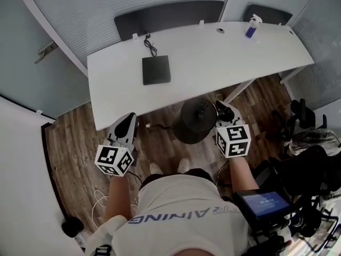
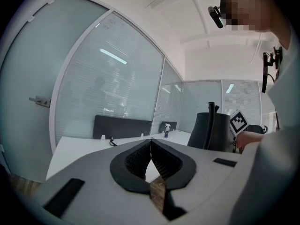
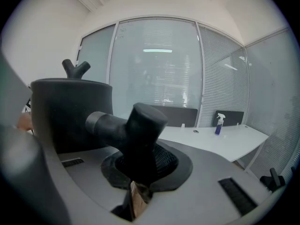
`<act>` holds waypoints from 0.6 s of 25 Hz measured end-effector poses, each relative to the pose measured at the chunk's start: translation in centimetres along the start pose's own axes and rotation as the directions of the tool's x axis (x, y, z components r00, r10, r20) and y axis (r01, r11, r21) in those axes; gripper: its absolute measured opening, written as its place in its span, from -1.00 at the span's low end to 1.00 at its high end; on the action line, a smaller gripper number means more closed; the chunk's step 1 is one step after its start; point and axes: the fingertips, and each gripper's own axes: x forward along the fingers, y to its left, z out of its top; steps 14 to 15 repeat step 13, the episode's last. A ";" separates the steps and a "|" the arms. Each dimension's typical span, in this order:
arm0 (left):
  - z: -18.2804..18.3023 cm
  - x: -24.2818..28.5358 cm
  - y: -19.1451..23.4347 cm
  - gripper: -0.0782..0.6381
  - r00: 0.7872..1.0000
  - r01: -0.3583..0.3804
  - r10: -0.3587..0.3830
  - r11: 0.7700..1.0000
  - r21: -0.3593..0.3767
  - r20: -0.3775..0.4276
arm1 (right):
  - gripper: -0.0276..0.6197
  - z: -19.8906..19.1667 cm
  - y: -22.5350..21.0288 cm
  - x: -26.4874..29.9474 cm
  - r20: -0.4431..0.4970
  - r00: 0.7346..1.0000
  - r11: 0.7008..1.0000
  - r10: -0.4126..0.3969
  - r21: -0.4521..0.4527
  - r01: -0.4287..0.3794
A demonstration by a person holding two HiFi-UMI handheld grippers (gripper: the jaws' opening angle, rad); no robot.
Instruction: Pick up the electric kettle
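The black electric kettle (image 1: pixel 194 120) hangs in the air in front of the white table (image 1: pixel 213 57), below its front edge in the head view. My right gripper (image 1: pixel 222 111) is shut on the kettle's handle (image 3: pixel 140 135). The dark body (image 3: pixel 70 114) fills the left of the right gripper view. The kettle also shows at the right of the left gripper view (image 2: pixel 208 130). My left gripper (image 1: pixel 128 122) is to the kettle's left, apart from it. Its jaws meet at the tips with nothing between them (image 2: pixel 151 142).
A flat black square base (image 1: pixel 156 70) with a cord lies on the table's left half. A blue spray bottle (image 1: pixel 251 28) stands at the far right corner. Glass walls stand behind the table. Office chairs (image 1: pixel 303 143) and equipment crowd the right.
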 end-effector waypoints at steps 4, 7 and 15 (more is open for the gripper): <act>0.7 -1.0 1.3 -0.73 1.000 -0.004 0.004 1.000 0.012 0.001 | -0.77 0.8 2.2 0.4 0.005 1.000 1.000 0.029 0.011 -0.029; 0.8 -1.5 2.2 -0.73 1.000 -0.006 0.006 1.000 0.002 0.004 | -0.77 1.1 3.5 0.7 0.003 0.999 0.999 0.045 0.016 -0.045; 0.5 -1.9 3.4 -0.73 1.000 0.001 0.000 1.000 0.012 -0.015 | -0.77 1.3 4.8 1.2 -0.002 0.999 0.999 0.043 0.007 -0.043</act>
